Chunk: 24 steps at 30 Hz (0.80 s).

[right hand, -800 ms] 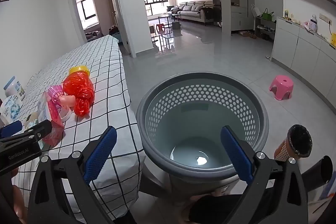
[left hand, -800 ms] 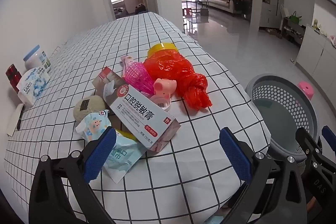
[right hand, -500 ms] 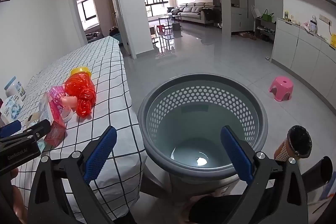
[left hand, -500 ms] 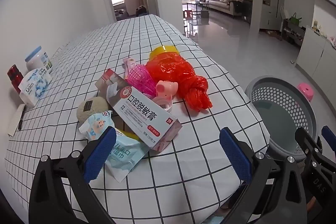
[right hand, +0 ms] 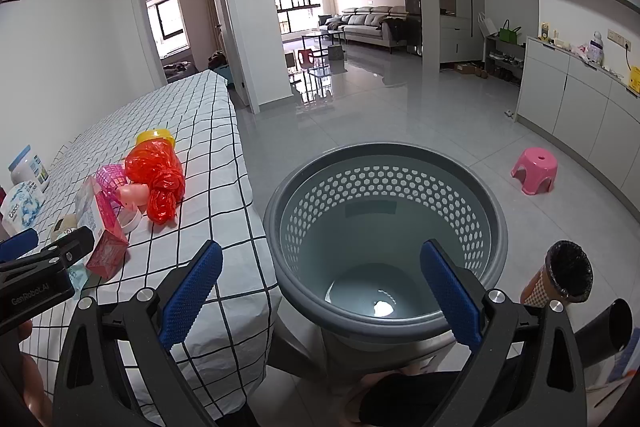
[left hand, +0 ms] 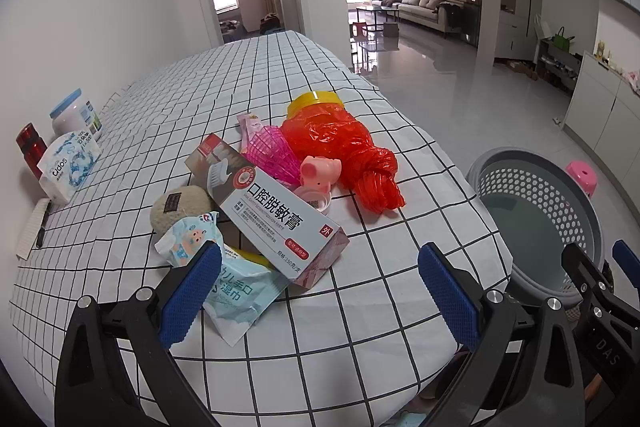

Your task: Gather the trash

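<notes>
We see the left gripper [left hand: 320, 287] spread wide and empty, over the near edge of the checked table [left hand: 400, 307]. The trash pile lies just beyond: wet-wipe packet [left hand: 240, 291] at left, toothpaste box [left hand: 276, 215], pink pig toy [left hand: 320, 171], red plastic bag [left hand: 344, 151] at right. Further right, the right gripper [right hand: 320, 287] is wide and empty above the grey basket [right hand: 384, 163] on the floor.

At your ten o'clock, a white jar with a blue lid [left hand: 76, 115] stands near the wall beside a red bottle [left hand: 31, 149] and a tissue pack [left hand: 70, 163]. At two o'clock, a pink stool [right hand: 534, 171] sits on the floor; a grey sofa [right hand: 370, 25] lies at twelve.
</notes>
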{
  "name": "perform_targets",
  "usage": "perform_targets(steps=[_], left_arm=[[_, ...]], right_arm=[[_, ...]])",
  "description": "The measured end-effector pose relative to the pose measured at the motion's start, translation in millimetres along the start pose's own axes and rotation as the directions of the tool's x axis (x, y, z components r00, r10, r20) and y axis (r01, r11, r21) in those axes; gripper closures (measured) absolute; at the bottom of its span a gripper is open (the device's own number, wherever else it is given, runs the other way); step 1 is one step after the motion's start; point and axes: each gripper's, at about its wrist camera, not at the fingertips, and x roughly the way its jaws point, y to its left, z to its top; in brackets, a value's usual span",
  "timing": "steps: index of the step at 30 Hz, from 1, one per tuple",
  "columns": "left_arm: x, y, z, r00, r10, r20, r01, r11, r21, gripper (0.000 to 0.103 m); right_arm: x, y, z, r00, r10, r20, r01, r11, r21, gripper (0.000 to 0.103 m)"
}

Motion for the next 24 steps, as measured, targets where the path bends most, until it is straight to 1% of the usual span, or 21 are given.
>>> perform_targets(steps=[8,24], left_arm=[[-1.0,-0.1,-1.0,1.0,0.004,0.007,-0.004,1.0,0.001,0.006],[0.0,-1.9,-1.3,1.0,0.001,0.011,-0.001,1.0,0.008,0.006]], right_arm=[[-9.8,-2.5,2.1,1.0,-0.003,0.019,0.002,1.0,0.01,0.008],[-6.3,-3.7,-1.5,1.0,-0.004,0.022,0.004,1.0,0.008,0.008]])
